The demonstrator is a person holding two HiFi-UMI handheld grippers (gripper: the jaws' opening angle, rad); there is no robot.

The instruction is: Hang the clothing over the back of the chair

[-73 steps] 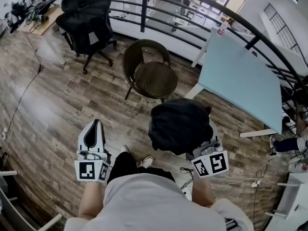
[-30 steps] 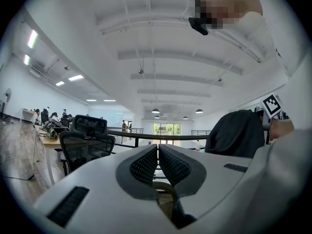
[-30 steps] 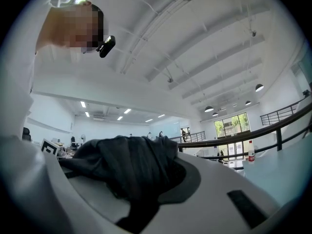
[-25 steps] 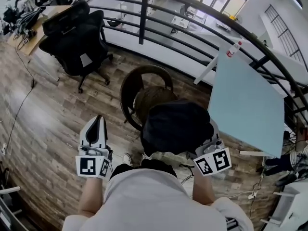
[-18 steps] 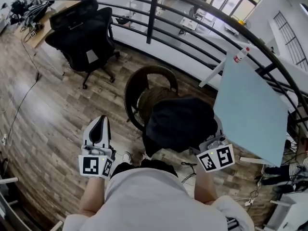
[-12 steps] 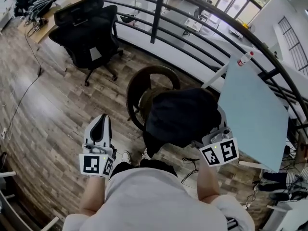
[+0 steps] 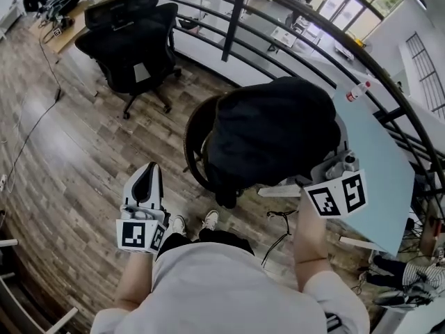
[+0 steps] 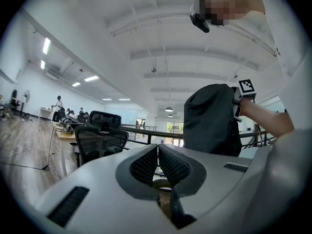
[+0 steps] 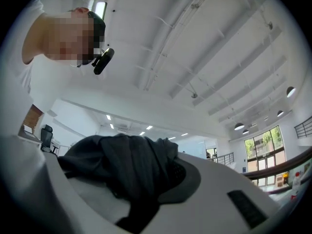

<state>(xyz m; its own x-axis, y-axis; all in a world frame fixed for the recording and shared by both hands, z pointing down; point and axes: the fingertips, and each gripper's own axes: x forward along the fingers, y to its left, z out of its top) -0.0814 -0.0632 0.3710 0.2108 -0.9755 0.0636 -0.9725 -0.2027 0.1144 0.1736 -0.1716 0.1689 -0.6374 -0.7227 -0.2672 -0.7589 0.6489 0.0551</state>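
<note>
Task item: The clothing (image 7: 274,138), a dark bunched garment, was carried in the air over the round chair (image 7: 192,139). It was clear of the floor and hid the seat and most of the chair back in the head view.
Right gripper (image 7: 335,171): Clenched on a fold of the clothing. In the right gripper view, cloth was bunched between and over the jaws, and the bulk hung away toward the person's left.
Left gripper (image 7: 147,174): Jaws pressed together with nothing between them. It was held low at the person's left, well apart from both garment and chair.
Chair: It stood directly ahead of the person's shoes (image 7: 193,222). Only the left arc of its back rim showed beside the garment. Whether any cloth touched the rim could not be determined.
Surroundings: A black office chair (image 7: 132,40) stood further off to the left and a pale blue table (image 7: 379,179) was just to the right. A curved railing (image 7: 236,12) ran beyond both.
Completed, as judged: The garment was in hand, lifted and brought over the chair.
Outstanding, as judged: Nothing was draped yet. The clothing remained to be lowered across the back rim so that it hung down both sides, and then let go.
Noted risk: The garment was gripped at one point only and was bunched. Laid unevenly on a curved rim, it could slide off onto the seat or floor. The idle left gripper was free to spread it.
</note>
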